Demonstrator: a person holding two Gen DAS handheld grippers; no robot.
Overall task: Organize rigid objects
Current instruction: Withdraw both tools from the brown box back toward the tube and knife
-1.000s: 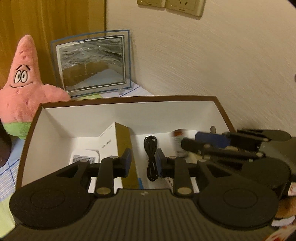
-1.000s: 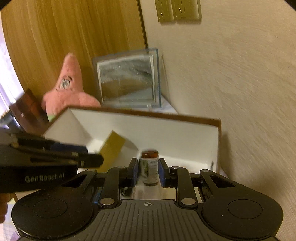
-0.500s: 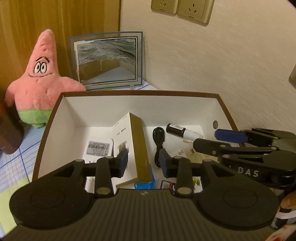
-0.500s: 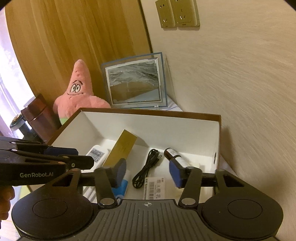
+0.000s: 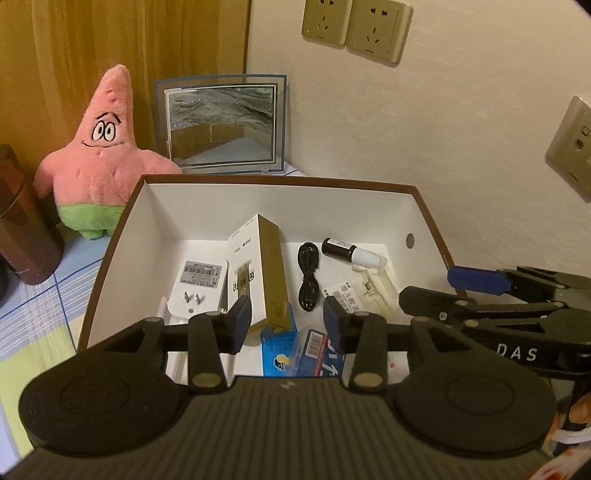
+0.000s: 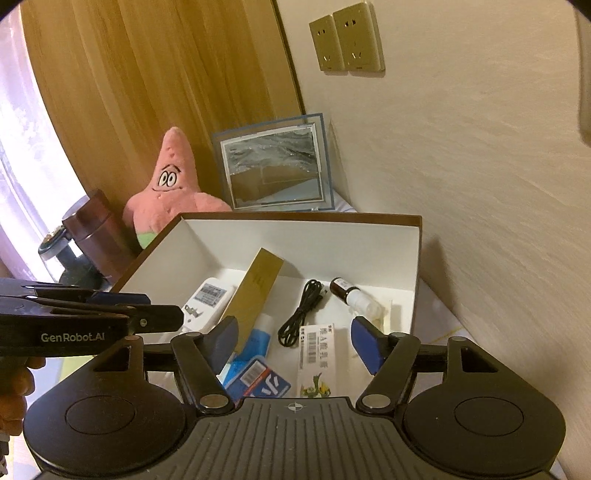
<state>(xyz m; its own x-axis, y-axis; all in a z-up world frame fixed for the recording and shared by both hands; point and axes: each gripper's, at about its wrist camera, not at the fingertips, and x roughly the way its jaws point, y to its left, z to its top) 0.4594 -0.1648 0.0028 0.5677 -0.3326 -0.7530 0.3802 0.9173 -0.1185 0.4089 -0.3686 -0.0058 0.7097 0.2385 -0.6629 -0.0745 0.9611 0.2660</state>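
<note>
A brown-rimmed white box (image 5: pixel 421 206) (image 6: pixel 417 251) holds a small dark bottle with a white cap (image 5: pixel 347 252) (image 6: pixel 351 293), lying on its side at the right. A gold carton (image 5: pixel 271 273) (image 6: pixel 256 291) leans in the middle beside a coiled black cable (image 5: pixel 308 273) (image 6: pixel 301 315), a white plug adapter (image 5: pixel 195 282) (image 6: pixel 207 299) and blue and white packets (image 5: pixel 306 349) (image 6: pixel 258 380). My left gripper (image 5: pixel 287 323) is open and empty above the box's near edge. My right gripper (image 6: pixel 295 341) is wide open and empty, raised over the box.
A pink star plush (image 5: pixel 99 155) (image 6: pixel 170 188) and a framed picture (image 5: pixel 221 122) (image 6: pixel 273 162) stand behind the box. A brown canister (image 5: pixel 18 221) (image 6: pixel 94 232) is at the left. The wall with sockets (image 5: pixel 354 31) runs close along the right.
My right gripper let go of the dark bottle, which now lies in the box, and opened wide. Both grippers have pulled back and up from the box.
</note>
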